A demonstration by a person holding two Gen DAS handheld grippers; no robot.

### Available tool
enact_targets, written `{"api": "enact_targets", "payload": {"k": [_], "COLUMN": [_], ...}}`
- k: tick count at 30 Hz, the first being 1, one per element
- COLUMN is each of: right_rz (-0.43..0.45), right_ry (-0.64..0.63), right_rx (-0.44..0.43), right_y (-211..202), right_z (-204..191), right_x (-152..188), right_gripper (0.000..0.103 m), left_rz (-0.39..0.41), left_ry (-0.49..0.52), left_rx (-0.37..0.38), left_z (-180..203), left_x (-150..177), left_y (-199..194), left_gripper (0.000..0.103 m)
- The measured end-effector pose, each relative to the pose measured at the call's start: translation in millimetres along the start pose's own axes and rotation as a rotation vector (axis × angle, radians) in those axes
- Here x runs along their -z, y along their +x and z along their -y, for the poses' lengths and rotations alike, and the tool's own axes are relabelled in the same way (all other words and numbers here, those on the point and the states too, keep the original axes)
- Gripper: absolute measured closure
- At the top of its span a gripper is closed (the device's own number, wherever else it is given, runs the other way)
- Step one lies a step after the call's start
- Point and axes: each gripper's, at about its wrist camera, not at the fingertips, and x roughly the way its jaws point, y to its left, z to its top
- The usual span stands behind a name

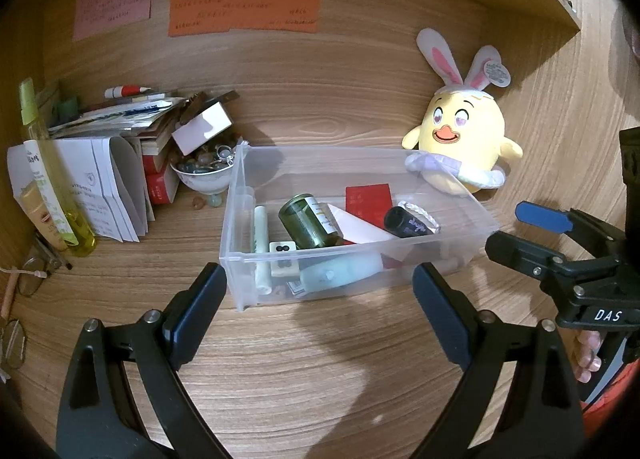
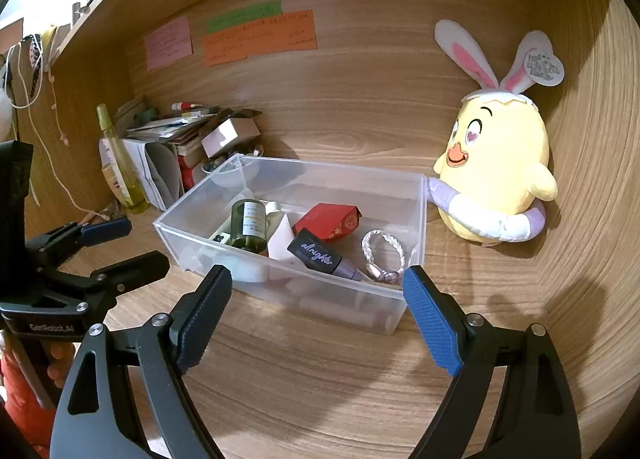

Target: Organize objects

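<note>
A clear plastic bin [image 1: 448,179] [image 2: 172,231] stands on the wooden desk. Inside lie a green glass bottle [image 1: 306,221] [image 2: 249,225], a red packet [image 1: 369,199] [image 2: 328,221], a dark purple tube [image 1: 404,222] [image 2: 320,255], a braided white bracelet [image 2: 382,245], a white tube [image 1: 261,243] and other small items. My left gripper [image 1: 320,295] [image 2: 120,243] hovers just in front of the bin, open and empty. My right gripper [image 2: 318,295] [image 1: 516,231] stands open by the bin's near right corner, holding nothing.
A yellow chick plush with bunny ears [image 1: 460,135] [image 2: 496,163] leans against the back wall right of the bin. On the left are stacked papers and books [image 1: 116,179], a bowl of stones [image 1: 204,175], a yellow spray bottle [image 1: 52,179] and glasses [image 1: 28,279]. Sticky notes [image 1: 244,7] hang above.
</note>
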Motion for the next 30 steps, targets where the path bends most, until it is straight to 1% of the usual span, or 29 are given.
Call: {"api": "enact_targets", "payload": {"k": [30], "right_rz": [-0.014], "right_ry": [-0.010], "right_rx": [-0.010], "right_y": [3.8], "right_z": [-1.4], "right_x": [2.0], "right_gripper": [0.017], "left_rz": [0.006], "left_ry": [-0.005], "left_rx": [0.013], "left_z": [1.2], "left_x": [0.1], "left_y": [-1.4], "left_gripper": [0.008]}}
